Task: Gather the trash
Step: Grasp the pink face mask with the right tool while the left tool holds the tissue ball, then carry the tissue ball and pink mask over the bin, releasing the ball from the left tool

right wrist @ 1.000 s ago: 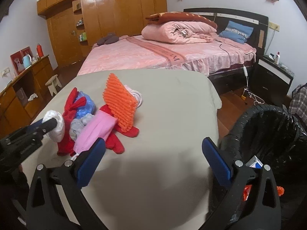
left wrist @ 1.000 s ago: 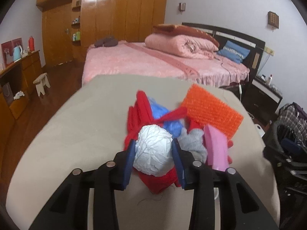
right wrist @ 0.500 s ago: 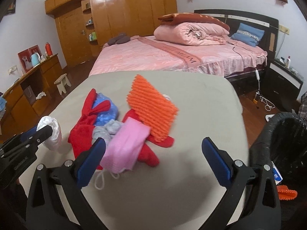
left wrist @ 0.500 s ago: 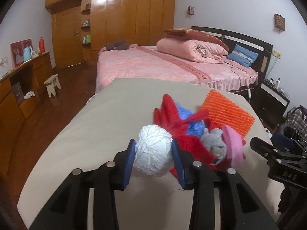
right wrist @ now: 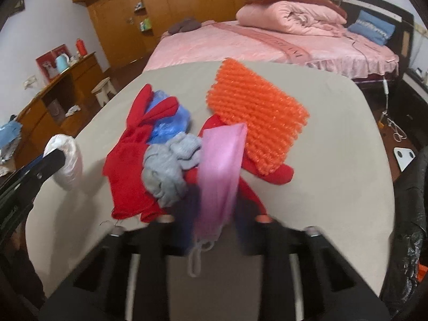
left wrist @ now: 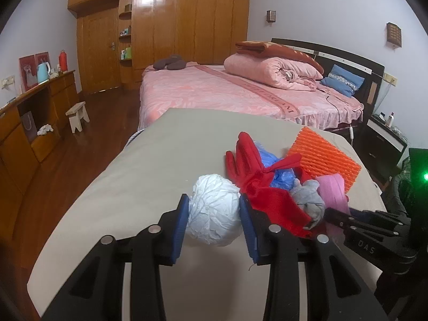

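Observation:
My left gripper [left wrist: 212,214] is shut on a white crumpled paper ball [left wrist: 214,214], held at the near left of the beige table [left wrist: 160,160]; the ball also shows in the right wrist view [right wrist: 65,160]. A pile lies on the table: red gloves [right wrist: 128,160], a blue plastic bag [right wrist: 168,123], a grey sock [right wrist: 168,171], a pink face mask [right wrist: 220,171] and an orange foam net [right wrist: 256,117]. My right gripper [right wrist: 214,230] is blurred, its pads close on either side of the pink mask's near end.
A black trash bag bin [right wrist: 409,214] stands at the table's right edge. A pink bed [left wrist: 240,93] lies beyond the table. A wooden sideboard [left wrist: 32,123] and a small stool [left wrist: 77,115] stand at the left, with wardrobes [left wrist: 160,40] behind.
My right gripper has moved forward and left to the pile and its jaws have narrowed around the pink mask. My left gripper has pulled back and left with the paper ball.

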Motion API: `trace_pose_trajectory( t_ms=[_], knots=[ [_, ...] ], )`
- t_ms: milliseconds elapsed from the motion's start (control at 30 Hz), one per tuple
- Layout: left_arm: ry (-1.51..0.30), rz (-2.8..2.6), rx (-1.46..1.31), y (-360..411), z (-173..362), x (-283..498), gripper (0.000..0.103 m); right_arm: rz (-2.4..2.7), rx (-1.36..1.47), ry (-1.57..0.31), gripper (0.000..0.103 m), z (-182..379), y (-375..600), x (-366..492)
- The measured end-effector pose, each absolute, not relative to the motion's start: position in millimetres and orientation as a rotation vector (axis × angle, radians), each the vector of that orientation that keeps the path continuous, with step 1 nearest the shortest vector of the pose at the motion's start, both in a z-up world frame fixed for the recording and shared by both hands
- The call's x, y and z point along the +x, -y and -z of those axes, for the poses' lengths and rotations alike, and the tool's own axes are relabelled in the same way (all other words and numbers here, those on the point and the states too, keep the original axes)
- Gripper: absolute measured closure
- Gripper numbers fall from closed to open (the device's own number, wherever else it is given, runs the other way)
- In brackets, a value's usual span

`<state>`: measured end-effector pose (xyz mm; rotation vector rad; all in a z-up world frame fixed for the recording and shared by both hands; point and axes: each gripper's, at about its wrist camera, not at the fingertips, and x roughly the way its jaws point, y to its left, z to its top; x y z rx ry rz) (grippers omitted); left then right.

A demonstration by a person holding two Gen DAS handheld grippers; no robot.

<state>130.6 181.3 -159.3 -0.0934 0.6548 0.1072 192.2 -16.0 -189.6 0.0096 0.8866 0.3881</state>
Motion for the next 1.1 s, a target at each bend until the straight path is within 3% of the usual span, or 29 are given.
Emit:
trace_pose_trajectory(
  t_ms=[100, 1100],
  knots=[
    [-0.651, -0.097, -0.089, -176, 156, 130, 0.065, -0.406, 0.014, -0.865, 0.091, 182, 20, 185],
    [-0.524, 0.103, -0.034, -59, 68, 118, 0.065, -0.354, 0.085, -0.627, 0.091, 54, 129, 125]
  ],
)
